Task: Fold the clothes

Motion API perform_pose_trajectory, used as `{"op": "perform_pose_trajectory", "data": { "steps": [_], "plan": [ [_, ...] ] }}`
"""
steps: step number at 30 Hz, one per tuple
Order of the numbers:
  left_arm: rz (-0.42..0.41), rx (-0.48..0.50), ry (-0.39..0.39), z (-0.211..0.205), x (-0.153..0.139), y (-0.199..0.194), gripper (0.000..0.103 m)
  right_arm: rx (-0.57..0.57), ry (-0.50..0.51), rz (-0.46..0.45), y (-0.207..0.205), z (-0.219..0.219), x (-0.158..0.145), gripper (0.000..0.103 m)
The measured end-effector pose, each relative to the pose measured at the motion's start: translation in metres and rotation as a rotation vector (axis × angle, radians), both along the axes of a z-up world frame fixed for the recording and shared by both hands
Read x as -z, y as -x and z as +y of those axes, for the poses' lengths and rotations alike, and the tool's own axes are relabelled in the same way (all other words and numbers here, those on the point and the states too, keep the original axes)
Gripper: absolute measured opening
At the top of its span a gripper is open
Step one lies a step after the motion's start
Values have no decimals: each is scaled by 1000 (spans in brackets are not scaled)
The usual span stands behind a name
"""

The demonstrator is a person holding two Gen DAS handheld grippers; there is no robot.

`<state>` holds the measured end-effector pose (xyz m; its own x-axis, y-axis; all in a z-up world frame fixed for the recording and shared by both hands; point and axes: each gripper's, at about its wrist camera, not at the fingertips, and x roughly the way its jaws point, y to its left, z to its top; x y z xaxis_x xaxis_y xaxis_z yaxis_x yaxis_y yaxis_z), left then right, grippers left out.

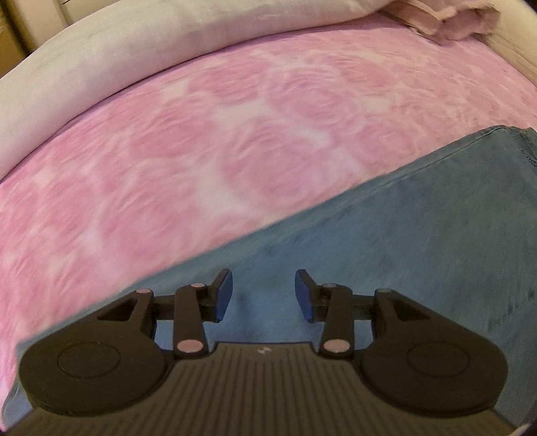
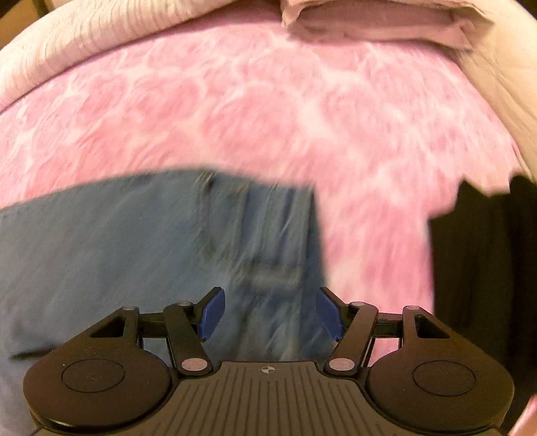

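Observation:
Blue jeans point(image 1: 386, 234) lie flat on a pink rose-patterned bedspread point(image 1: 201, 134). In the left wrist view my left gripper point(image 1: 263, 293) hovers over a long leg section, open, with nothing between its blue pads point(image 1: 224, 295). In the right wrist view the jeans point(image 2: 151, 241) show stitched seams near their right edge, blurred by motion. My right gripper point(image 2: 268, 313) is open above that edge, its pads point(image 2: 210, 313) apart and holding nothing.
A pale quilted blanket point(image 1: 117, 43) runs along the far side of the bed. Folded pinkish cloth point(image 2: 376, 23) sits at the far edge. A black garment point(image 2: 483, 268) lies to the right on the bedspread point(image 2: 302, 117).

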<state>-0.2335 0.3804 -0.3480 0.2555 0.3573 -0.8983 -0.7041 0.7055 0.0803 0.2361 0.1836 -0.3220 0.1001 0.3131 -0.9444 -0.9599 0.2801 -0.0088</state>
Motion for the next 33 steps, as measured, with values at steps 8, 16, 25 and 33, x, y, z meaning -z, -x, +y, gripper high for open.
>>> {"op": "perform_pose_trajectory", "data": {
  "steps": [8,16,25,33],
  "plan": [
    [57,96,-8,17,27,-48,46,-53,-49,85,-68,50,25,64],
    [58,117,13,30,46,-45,59,-139,-63,208,-80,72,45,65],
    [90,252,-132,7,33,-66,0,-300,-104,176,-60,66,32,22],
    [78,227,-379,10,22,-94,2,-104,-212,114,-76,40,32,28]
  ]
}}
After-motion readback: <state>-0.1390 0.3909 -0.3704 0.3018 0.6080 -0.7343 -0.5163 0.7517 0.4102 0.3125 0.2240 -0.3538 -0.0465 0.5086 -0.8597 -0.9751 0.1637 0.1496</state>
